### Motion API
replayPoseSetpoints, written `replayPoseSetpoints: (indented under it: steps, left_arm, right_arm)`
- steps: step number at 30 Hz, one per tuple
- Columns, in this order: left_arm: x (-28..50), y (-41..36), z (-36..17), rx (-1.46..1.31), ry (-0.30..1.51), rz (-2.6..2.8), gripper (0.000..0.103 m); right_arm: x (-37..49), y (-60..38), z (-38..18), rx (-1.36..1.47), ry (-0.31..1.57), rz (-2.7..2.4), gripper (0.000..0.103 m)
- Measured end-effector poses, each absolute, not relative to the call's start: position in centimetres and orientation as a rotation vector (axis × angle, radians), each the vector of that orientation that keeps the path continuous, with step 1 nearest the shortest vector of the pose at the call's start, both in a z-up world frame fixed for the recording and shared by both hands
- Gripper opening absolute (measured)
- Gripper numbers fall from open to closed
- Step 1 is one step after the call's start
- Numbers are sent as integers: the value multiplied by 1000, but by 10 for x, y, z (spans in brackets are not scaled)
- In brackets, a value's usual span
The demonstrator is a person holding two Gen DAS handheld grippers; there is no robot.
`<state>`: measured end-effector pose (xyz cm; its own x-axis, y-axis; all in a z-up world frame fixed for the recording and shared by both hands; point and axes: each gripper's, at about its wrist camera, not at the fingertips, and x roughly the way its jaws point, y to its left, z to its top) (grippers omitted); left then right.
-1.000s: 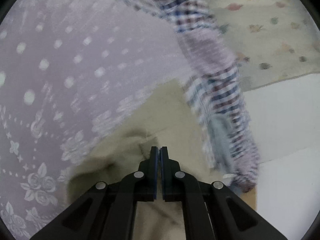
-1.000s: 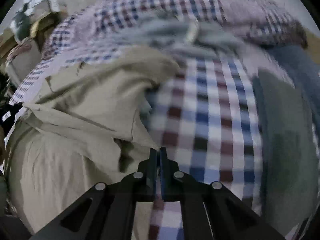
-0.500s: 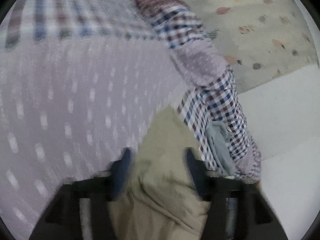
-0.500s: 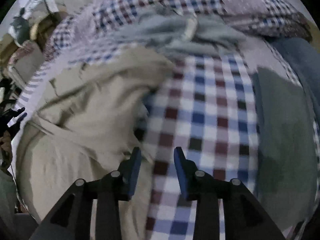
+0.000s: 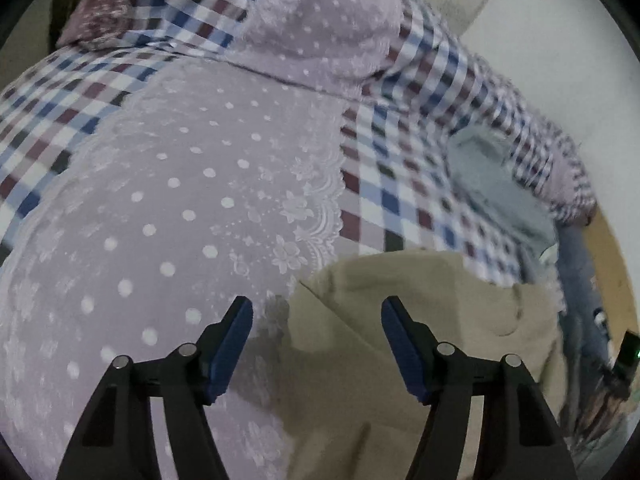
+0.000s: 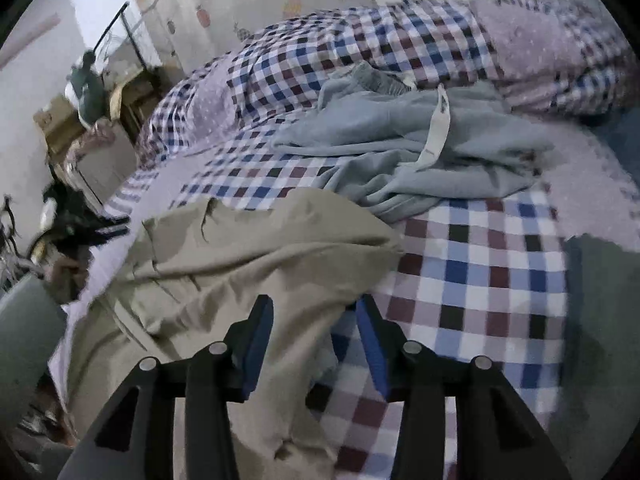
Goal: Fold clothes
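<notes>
Both grippers — left gripper (image 5: 316,344), right gripper (image 6: 314,336) — gape empty over the khaki garment (image 6: 240,264); fold stage indeterminate.

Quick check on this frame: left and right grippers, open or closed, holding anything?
Left gripper: open, holding nothing, above the edge of the beige garment.
Right gripper: open, holding nothing, beige garment below it.

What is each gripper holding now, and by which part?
Nothing. The left gripper and right gripper are both open above the beige garment.
</notes>
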<state>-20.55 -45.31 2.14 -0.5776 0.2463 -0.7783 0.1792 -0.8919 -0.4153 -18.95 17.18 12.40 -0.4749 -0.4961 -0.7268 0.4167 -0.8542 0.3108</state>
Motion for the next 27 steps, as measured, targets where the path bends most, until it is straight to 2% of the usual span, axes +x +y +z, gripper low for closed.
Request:
replayPoseSetpoints:
  steps: [2,3,4,5,6,16,24,26,27]
  left_arm:
    - [-212,-452,15,-1433,-710,2642,56]
    - [-214,-451,12,-1432,-710,2641,44]
    - [-214,-453,12,-1421,-719,2652,25]
    - [-215,-454,12,-1410,-728,2664,13]
    - [-215,-455,11,-1399,-737,2676,6]
    - [-215,-473,9,-1277,-869,2785,4]
    - [-206,-482,8,-1217,-910,2815,4]
    - [-206,-486,7,-1218,-920,2817,4]
    - [-205,-488,6,-1212,-930,2817,4]
  right_arm:
    - [-201,183,118,1188,-210,-2301,47]
    - [-207,189,114,1185,-267,-2290,47]
    - [-212,195,110,1184,-319,-2277,48]
    - [-218,201,107,1185,-364,-2270,48]
    - [-224,206,103,1185,-399,-2272,48]
    - [-281,220,46,1308,-578,-2219,51]
    - [-301,219,15,1238,-793,-2157,51]
    - [-302,211,19,1210,-776,-2155,48]
    - [-302,201,25,1202,-724,-2161,36]
